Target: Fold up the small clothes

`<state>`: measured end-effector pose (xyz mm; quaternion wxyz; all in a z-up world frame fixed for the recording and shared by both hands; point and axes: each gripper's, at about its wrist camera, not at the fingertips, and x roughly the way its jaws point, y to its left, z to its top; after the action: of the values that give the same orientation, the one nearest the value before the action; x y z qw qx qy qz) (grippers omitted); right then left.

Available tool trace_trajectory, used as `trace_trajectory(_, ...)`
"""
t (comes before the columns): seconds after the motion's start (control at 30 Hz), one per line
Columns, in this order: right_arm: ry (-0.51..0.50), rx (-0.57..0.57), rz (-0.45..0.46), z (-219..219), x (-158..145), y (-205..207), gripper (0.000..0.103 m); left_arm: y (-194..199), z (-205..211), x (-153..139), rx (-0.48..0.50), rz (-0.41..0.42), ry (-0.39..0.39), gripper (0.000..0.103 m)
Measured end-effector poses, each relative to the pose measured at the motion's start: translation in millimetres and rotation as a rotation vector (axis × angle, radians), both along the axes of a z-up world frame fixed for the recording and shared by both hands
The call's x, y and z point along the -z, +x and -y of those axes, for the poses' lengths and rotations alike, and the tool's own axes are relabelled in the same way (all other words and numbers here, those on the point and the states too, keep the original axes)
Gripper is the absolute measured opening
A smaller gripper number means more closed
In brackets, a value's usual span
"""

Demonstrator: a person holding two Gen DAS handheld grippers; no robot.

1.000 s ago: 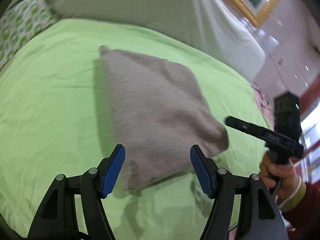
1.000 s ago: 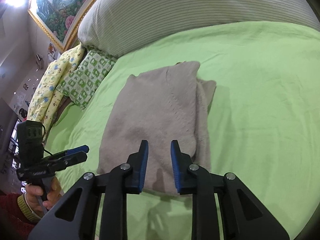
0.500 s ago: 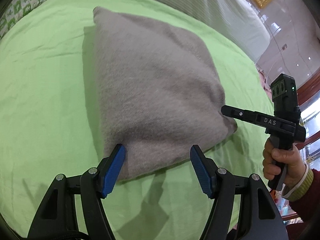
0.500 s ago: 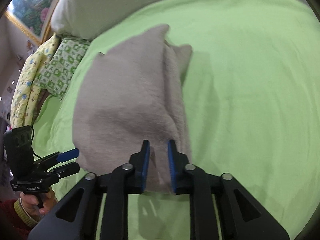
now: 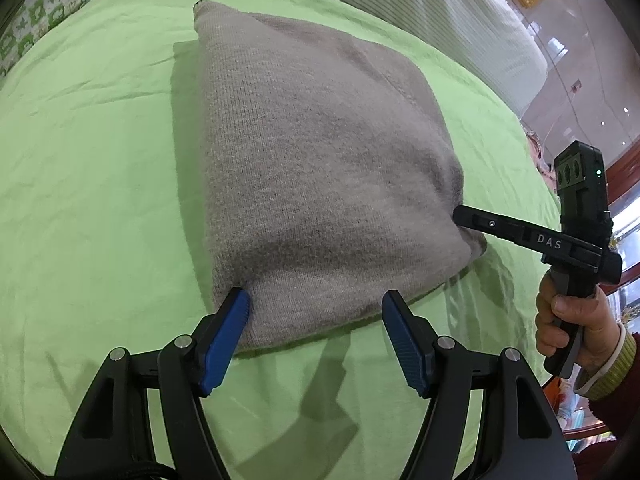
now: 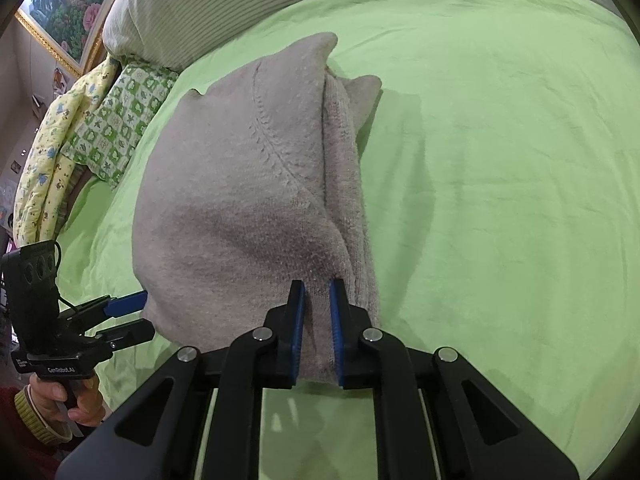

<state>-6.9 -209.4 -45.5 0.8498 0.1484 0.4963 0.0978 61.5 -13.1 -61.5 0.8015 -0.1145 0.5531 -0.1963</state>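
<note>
Your grey sweater point(image 5: 320, 168) lies mostly folded mid-way across the green sheet point(image 6: 500, 160), so with your right gripper point(image 6: 316, 320) closing on its near corner and your left gripper point(image 5: 316, 336) spread astride the near edge, I judge one last fold remains.

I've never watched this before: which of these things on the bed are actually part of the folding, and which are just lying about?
Part of the job:
grey knitted garment
right gripper, closing on its near edge
left gripper, open

Lying about:
striped pillow
patterned quilts
framed picture
</note>
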Motion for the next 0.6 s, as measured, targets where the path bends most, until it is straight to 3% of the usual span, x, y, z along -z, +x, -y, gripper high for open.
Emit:
trace_trajectory(0.4, -0.032, 0.039, 0.060, -2, -41, -13, 0.016, -10, -11, -31, -0.087, 0.043, -0.005, 0.073)
trace_trajectory(0.6, -0.007, 0.020, 0.109, -8, -60, 21, 0.016, 16, -7, -51, -0.121, 0.094, -0.001, 0.076)
